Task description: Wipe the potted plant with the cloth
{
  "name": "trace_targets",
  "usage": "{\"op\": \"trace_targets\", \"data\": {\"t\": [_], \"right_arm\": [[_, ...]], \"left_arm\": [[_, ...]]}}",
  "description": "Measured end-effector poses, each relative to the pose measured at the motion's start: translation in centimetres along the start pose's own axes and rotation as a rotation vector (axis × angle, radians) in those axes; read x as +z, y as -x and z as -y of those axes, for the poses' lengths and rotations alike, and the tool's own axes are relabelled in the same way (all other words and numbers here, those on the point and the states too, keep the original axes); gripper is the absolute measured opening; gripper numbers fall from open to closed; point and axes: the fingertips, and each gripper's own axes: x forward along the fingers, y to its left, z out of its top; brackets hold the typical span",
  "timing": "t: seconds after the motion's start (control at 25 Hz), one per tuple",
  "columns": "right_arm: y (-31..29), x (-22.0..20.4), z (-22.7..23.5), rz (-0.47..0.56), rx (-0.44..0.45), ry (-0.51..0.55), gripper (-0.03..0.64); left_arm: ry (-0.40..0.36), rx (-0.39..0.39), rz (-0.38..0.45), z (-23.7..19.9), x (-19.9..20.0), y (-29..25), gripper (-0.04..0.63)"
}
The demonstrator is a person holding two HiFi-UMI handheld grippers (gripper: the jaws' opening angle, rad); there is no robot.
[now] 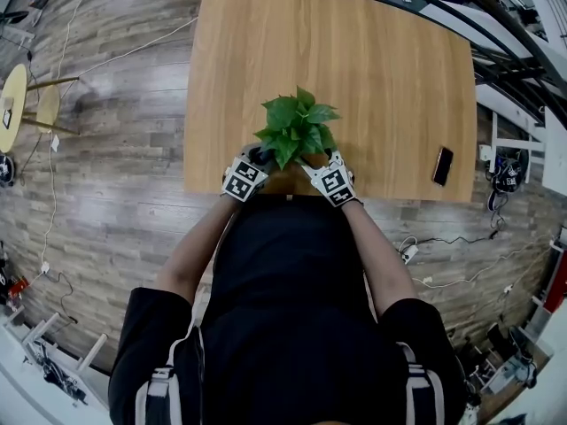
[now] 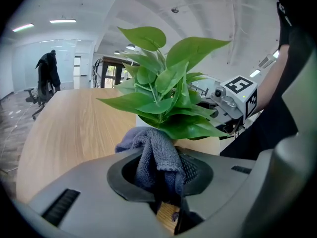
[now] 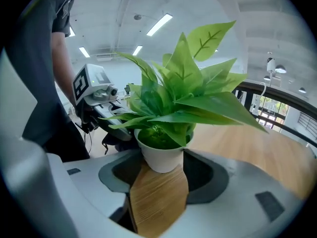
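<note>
A potted plant [image 1: 295, 127] with broad green leaves stands in a white pot [image 3: 159, 157] near the front edge of the wooden table [image 1: 372, 69]. My left gripper [image 1: 259, 156] is at the plant's left side, shut on a grey cloth [image 2: 156, 155] that bunches up out of its jaws just under the lowest leaves [image 2: 163, 105]. My right gripper [image 1: 321, 159] is at the plant's right side. In the right gripper view the pot sits between its jaws, touching both pads, so this gripper [image 3: 159, 170] is shut on the pot.
A black phone [image 1: 443, 166] lies at the table's right edge. Wooden floor with cables surrounds the table, and a small round table [image 1: 11, 104] stands far left. Metal railings [image 1: 496, 25] run at the upper right. The person's torso is against the front edge.
</note>
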Motion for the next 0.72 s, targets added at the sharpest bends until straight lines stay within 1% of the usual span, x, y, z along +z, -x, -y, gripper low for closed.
{"op": "trace_targets", "data": {"t": [0.12,0.28,0.6,0.72], "right_arm": [[-0.2,0.1,0.1,-0.005,-0.030,-0.024,0.250],[-0.2,0.1,-0.1,-0.007,-0.039,-0.026,0.250],[0.0,0.1,-2.6,0.005,-0.004,-0.019,0.250],[-0.1,0.1,-2.9,0.008,0.008,-0.008,0.250]], "left_arm": [[0.002,-0.017,0.005,0.8,0.0,0.2,0.114],[0.016,-0.023,0.014,1.3,-0.2,0.4,0.114],[0.041,0.003,0.025,-0.3,-0.6,0.9,0.114],[0.072,0.011,0.031,-0.9,-0.7,1.1,0.114]]}}
